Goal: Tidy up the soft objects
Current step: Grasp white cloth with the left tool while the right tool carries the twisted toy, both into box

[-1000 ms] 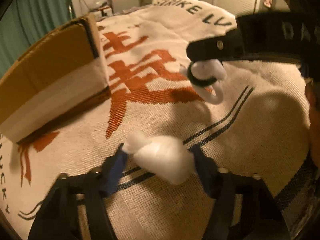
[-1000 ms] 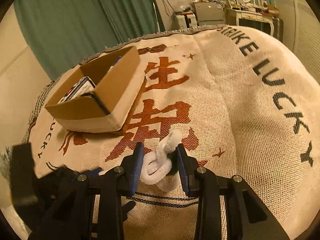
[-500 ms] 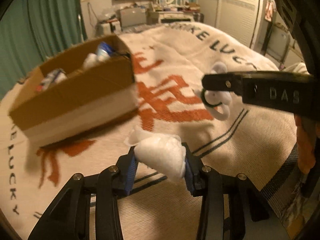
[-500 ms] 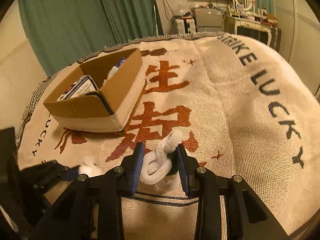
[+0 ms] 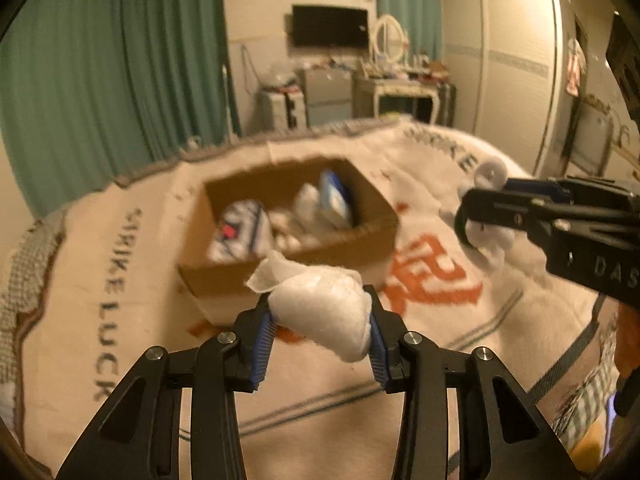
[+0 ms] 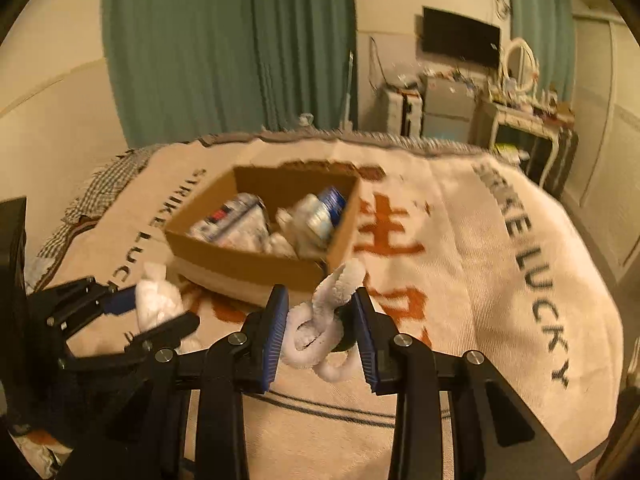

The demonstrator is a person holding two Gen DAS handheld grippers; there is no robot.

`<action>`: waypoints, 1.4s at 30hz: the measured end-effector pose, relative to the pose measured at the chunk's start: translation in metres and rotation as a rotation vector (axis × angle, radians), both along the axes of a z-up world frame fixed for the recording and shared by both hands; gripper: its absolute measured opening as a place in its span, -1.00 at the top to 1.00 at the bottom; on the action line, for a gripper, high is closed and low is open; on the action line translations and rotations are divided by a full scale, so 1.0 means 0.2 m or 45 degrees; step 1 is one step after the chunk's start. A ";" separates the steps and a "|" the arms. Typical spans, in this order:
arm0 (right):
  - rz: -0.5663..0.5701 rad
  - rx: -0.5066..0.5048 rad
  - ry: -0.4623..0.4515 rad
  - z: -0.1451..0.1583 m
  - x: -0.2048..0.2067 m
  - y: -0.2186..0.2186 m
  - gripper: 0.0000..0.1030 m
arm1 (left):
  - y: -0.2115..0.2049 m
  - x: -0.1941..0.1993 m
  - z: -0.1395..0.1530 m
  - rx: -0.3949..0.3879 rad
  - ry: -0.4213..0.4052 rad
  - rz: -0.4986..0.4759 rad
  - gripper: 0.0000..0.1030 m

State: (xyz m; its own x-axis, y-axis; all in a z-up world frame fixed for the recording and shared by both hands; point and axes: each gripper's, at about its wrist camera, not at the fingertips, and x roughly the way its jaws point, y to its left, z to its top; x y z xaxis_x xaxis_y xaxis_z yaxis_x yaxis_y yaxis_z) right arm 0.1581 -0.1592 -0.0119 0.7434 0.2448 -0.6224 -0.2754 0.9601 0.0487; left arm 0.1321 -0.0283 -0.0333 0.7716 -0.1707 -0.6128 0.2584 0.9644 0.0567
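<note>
Soft objects already fill much of our cardboard box (image 6: 256, 264), mid-frame on the blanket (image 6: 480, 280) lettered "STRIKE LUCKY", so we judge the sorting well along. Two pieces are left in hand, both lifted clear of the blanket: our left gripper (image 5: 318, 330) is clamped on a white padded pouch (image 5: 320, 316) at lower centre, and our right gripper (image 6: 320, 330) pinches a fuzzy white looped toy (image 6: 324, 320). The right gripper's side, right of the left view, reads "DAS"
</note>
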 end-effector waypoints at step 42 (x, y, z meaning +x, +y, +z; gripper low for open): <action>0.040 0.194 0.092 -0.07 1.13 0.19 -0.34 | 0.05 0.98 -0.10 0.118 -0.006 0.152 -0.61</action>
State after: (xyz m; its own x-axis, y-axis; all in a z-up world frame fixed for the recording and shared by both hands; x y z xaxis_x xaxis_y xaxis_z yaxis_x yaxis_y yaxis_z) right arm 0.3835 -0.1217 -0.0263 0.6885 0.3627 -0.6280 -0.2954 0.9311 0.2139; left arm 0.3272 -0.0183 -0.0526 0.7857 -0.0205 -0.6182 0.1418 0.9788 0.1477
